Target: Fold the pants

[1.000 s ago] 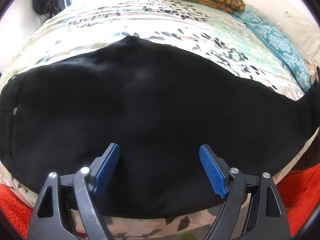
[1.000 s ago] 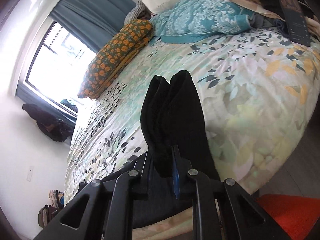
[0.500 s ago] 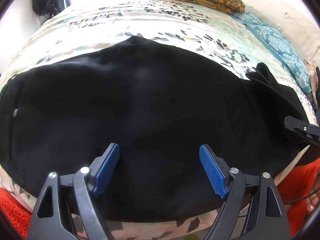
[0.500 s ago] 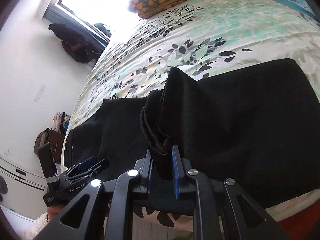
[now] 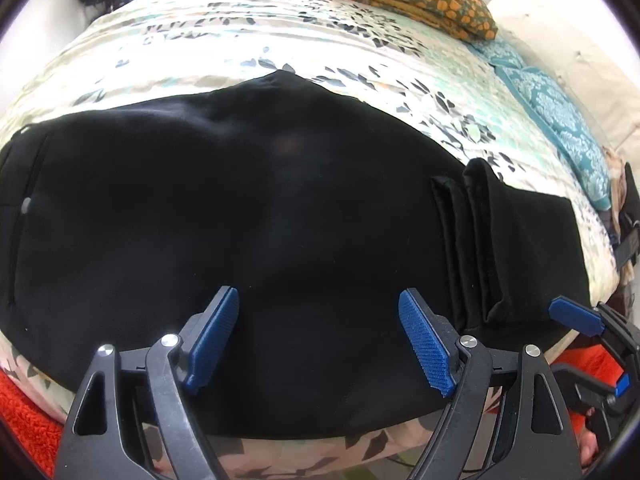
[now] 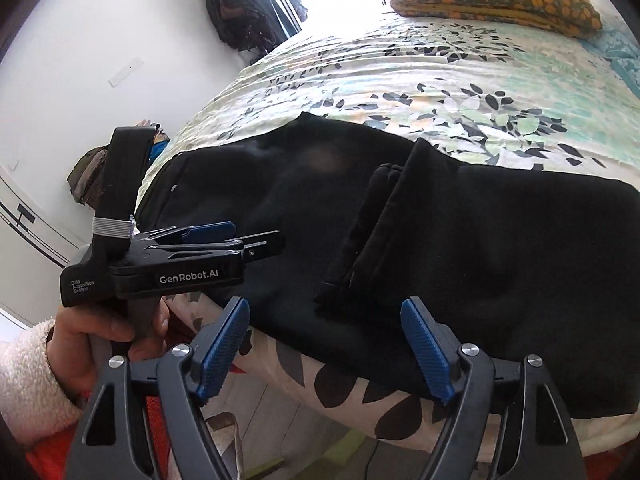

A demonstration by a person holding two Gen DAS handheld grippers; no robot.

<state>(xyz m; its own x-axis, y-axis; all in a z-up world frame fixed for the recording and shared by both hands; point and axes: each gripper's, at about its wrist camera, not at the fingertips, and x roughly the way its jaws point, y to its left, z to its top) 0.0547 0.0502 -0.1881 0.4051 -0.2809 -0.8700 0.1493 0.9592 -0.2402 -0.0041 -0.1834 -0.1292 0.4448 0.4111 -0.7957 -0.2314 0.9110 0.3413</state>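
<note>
Pants (image 5: 248, 220): cuffs doubled onto legs along bed (image 5: 360, 52) front edge. Left gripper (image 5: 320, 340), right gripper (image 6: 326, 346): both agape, empty, poised for next fold.

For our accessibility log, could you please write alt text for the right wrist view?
Black pants lie on a floral bedspread, their leg cuffs folded back over the middle. The open right gripper hovers at the bed's near edge, empty; the left gripper, held in a hand, sits left.

Black pants (image 5: 240, 220), floral bedspread (image 5: 360, 60)
</note>
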